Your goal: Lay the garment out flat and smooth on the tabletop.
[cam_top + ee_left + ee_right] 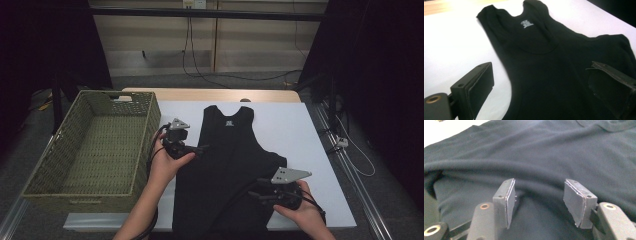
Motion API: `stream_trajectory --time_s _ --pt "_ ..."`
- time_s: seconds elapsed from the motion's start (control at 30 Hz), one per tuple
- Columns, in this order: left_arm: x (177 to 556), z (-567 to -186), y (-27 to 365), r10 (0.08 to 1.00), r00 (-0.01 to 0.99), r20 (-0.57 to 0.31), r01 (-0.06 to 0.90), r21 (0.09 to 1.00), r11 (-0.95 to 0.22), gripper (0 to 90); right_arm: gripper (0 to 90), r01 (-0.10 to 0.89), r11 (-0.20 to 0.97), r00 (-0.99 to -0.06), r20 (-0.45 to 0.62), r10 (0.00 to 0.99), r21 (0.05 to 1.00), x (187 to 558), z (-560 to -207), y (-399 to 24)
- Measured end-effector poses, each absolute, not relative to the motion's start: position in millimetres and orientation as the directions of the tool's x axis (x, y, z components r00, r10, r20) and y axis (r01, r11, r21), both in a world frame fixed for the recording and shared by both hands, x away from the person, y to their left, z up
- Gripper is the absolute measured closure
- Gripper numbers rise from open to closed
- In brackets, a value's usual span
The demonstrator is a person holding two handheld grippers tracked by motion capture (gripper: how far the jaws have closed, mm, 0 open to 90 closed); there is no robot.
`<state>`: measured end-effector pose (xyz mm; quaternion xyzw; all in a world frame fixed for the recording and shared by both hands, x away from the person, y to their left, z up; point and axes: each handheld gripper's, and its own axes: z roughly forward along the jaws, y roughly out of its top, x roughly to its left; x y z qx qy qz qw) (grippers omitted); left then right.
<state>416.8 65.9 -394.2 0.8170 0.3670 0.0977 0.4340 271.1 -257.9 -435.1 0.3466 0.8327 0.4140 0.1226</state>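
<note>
Nearest me, my right gripper (pixel 261 194) hovers at the near right part of the black tank top (pixel 227 165), its jaws half spread with only a soft ridge of cloth (pixel 537 187) rising between them; the pads do not press on it. I judge the step is taking hold for a fold, so I should sink lower and gather just the top layer before closing. Farther in, my left gripper (pixel 199 148) sits at the top's left armhole edge, jaws spread wide with nothing pinched. The garment lies flat on the white table (pixel 285 125), neck at the far side. The woven basket (pixel 52 160) waits left.
</note>
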Motion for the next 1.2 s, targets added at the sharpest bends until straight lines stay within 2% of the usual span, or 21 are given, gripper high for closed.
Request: stream_trajectory --time_s 0.17,0.2,0.23,0.3,0.37,0.43,0.47,0.5,0.57,0.6,0.63,0.67,0.73,0.77,0.93,0.97,1.1,1.2 --pt "419.4 -393.4 56.6 0.673 0.721 -0.166 0.509 0.786 -0.351 6.8 46.3 0.485 0.441 -0.736 0.079 0.673 0.755 262.5 -442.7 -257.8" --pt "418.5 -394.3 52.5 0.681 0.705 -0.199 0.526 0.791 -0.312 6.8 47.0 0.489 0.458 -0.74 0.075 0.668 0.743 261.0 -444.8 -256.0" --pt "420.4 -393.5 54.2 0.664 0.729 -0.165 0.505 0.784 -0.361 6.8 47.5 0.485 0.478 -0.743 0.057 0.667 0.732 259.9 -447.5 -254.5" --pt "419.7 -394.0 50.3 0.675 0.712 -0.194 0.52 0.792 -0.32 6.8 50.7 0.475 0.493 -0.752 0.046 0.657 0.729 258.1 -452.5 -252.6" --pt "419.0 -393.8 48.7 0.679 0.703 -0.209 0.529 0.793 -0.304 6.8 61.9 0.489 0.481 -0.755 0.077 0.651 0.727 257.7 -452.5 -253.3" --pt "420.0 -392.5 49.9 0.67 0.719 -0.185 0.514 0.791 -0.333 6.8 85.2 0.497 0.475 -0.772 0.12 0.624 0.727 257.4 -452.7 -253.5" --pt "420.6 -391.9 51.3 0.662 0.731 -0.166 0.504 0.785 -0.36 6.8 88.4 0.496 0.477 -0.782 0.135 0.608 0.725 256.8 -453.0 -252.6" --pt "419.7 -392.2 49.9 0.67 0.718 -0.188 0.515 0.791 -0.33 6.8 90.0 0.486 0.489 -0.785 0.116 0.608 0.724 256.4 -452.3 -251.7" --pt "420.2 -391.9 51.2 0.665 0.727 -0.174 0.506 0.79 -0.346 6.8 90.0 0.482 0.508 -0.79 0.104 0.605 0.714 255.5 -449.9 -250.3" --pt "419.3 -392.2 49.6 0.671 0.714 -0.198 0.516 0.797 -0.314 6.8 90.0 0.482 0.509 -0.791 0.104 0.604 0.714 255.9 -449.9 -250.6" --pt "420.3 -390.9 52.3 0.662 0.729 -0.174 0.505 0.789 -0.349 6.8 90.0 0.482 0.512 -0.794 0.108 0.598 0.712 256.4 -449.5 -251.5" --pt "419.4 -391.5 50.1 0.674 0.713 -0.194 0.51 0.803 -0.308 6.8 90.0 0.487 0.51 -0.798 0.122 0.591 0.709 256.6 -448.1 -252.6" --pt "420.6 -389.3 53.4 0.657 0.735 -0.168 0.497 0.793 -0.353 6.8 90.0 0.482 0.501 -0.803 0.133 0.581 0.719 256.0 -444.0 -256.0" --pt "419.5 -389.6 50.9 0.67 0.716 -0.196 0.513 0.799 -0.314 6.8 90.0 0.48 0.485 -0.805 0.147 0.575 0.731 255.7 -441.2 -257.9" --pt "419.7 -389.1 51.2 0.669 0.717 -0.195 0.512 0.799 -0.316 6.8 90.0 0.47 0.454 -0.807 0.16 0.569 0.757 252.4 -430.6 -265.3" --pt "420.7 -387.8 53.8 0.659 0.734 -0.166 0.5 0.789 -0.358 6.9 90.0 0.473 0.453 -0.808 0.167 0.565 0.756 251.0 -430.0 -266.3" --pt "418.9 -388.1 51.4 0.67 0.714 -0.202 0.513 0.802 -0.305 6.9 90.0 0.475 0.448 -0.802 0.163 0.575 0.757 245.9 -428.9 -275.7" --pt "420.2 -386.8 54.0 0.659 0.731 -0.177 0.501 0.794 -0.343 6.9 90.0 0.476 0.43 -0.795 0.165 0.584 0.767 241.8 -425.7 -286.7"
